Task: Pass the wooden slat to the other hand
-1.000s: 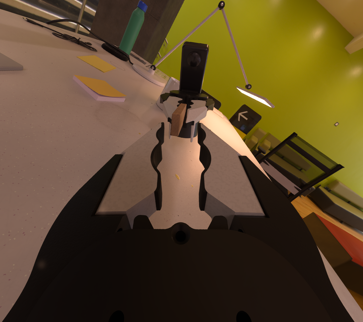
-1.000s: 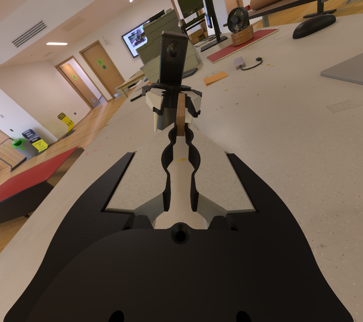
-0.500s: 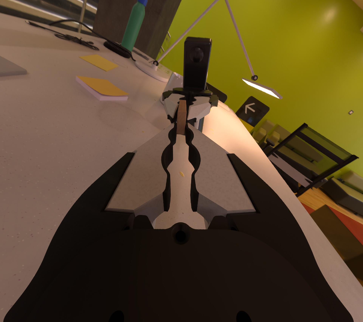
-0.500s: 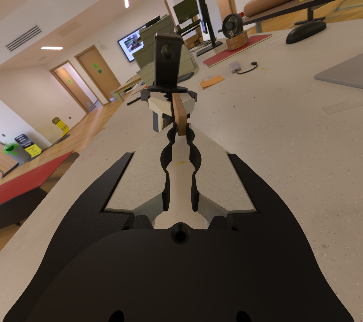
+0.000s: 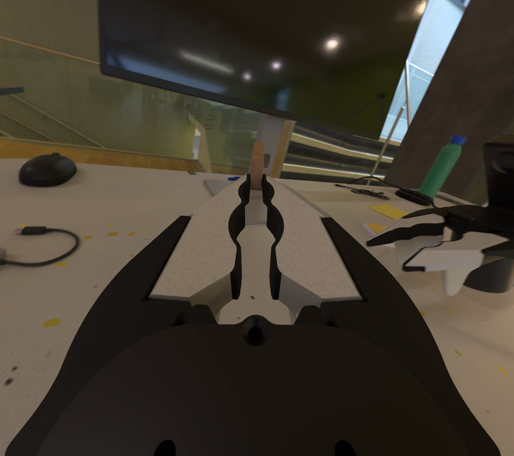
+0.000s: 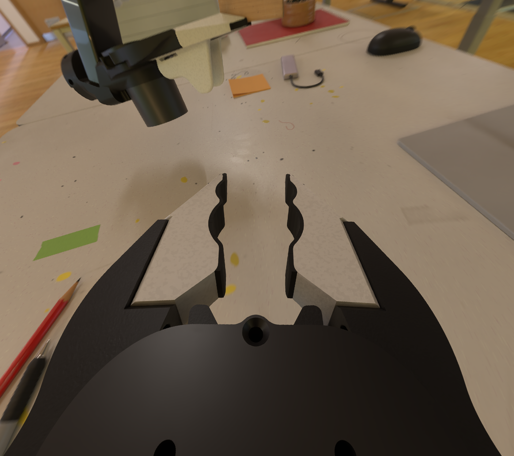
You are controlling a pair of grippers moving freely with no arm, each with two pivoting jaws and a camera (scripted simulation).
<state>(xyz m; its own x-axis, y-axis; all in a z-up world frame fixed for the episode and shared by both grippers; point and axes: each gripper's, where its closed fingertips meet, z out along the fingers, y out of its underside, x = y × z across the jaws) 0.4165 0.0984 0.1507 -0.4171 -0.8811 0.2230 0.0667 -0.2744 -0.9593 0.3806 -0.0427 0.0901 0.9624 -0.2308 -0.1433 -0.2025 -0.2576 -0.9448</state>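
Slat (image 5: 257, 168) pinched upright by left gripper (image 5: 256, 182) | right gripper (image 6: 256, 178) spread | monitor (image 5: 250, 25) behind slat

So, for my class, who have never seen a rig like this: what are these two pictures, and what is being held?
Each picture comes from a camera riding on a two-finger gripper, looking along its fingers. In the left wrist view, the left gripper is shut on a wooden slat, which stands upright before a monitor. The right gripper is open and empty over the table. Each gripper also shows in the other's view. On the table lie a mouse, a cable, a bottle, a pencil and an orange note.
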